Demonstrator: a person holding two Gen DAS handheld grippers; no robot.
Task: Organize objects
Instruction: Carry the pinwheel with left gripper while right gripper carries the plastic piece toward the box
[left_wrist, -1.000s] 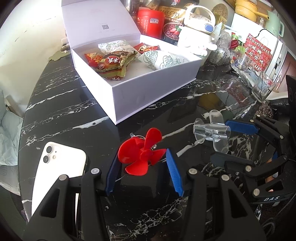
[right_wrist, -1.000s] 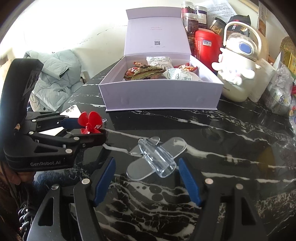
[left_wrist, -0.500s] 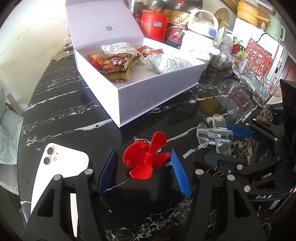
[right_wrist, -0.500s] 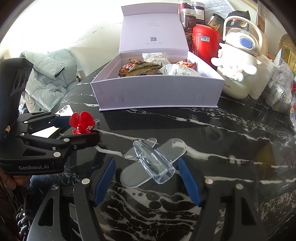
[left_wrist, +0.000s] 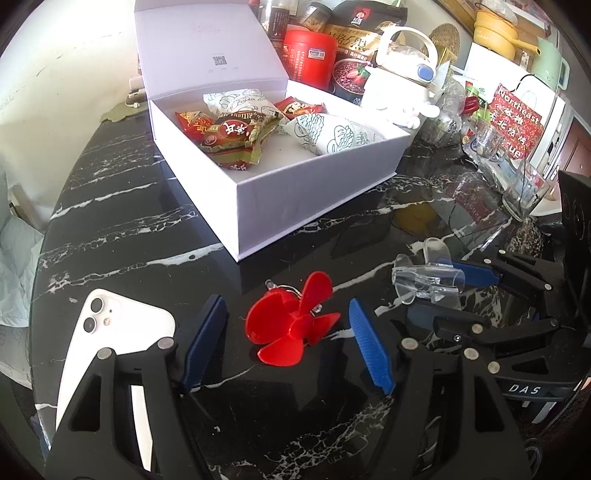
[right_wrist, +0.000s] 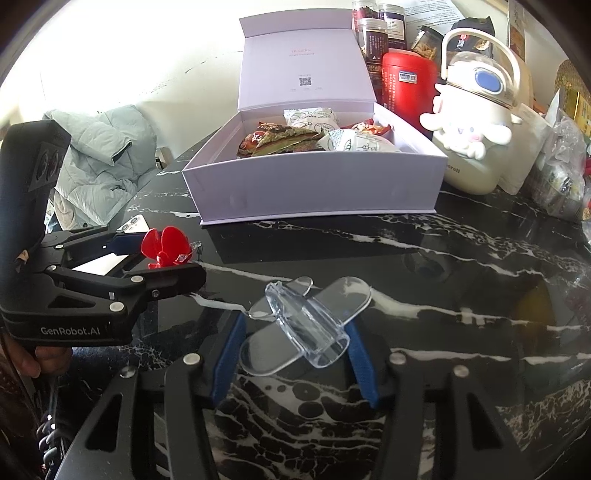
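Note:
A red plastic propeller (left_wrist: 291, 325) lies on the black marble table between the open blue pads of my left gripper (left_wrist: 288, 314); the pads stand apart from it. It also shows in the right wrist view (right_wrist: 166, 247). A clear plastic propeller piece (right_wrist: 306, 325) sits between the pads of my right gripper (right_wrist: 295, 332), which are closed in against its sides. It also shows in the left wrist view (left_wrist: 428, 280). An open lilac box (left_wrist: 295, 195) with snack packets stands beyond, also in the right wrist view (right_wrist: 317, 188).
A white phone (left_wrist: 110, 343) lies left of my left gripper. Behind the box stand a red canister (left_wrist: 310, 59), a white cartoon kettle (right_wrist: 476, 122), jars and bags. Glasses (left_wrist: 524, 188) stand at the right. A grey jacket (right_wrist: 99, 162) lies off the table's left.
My left gripper has opened and drawn back from the red propeller. My right gripper has closed in on the clear piece. Both views have moved nearer to the box.

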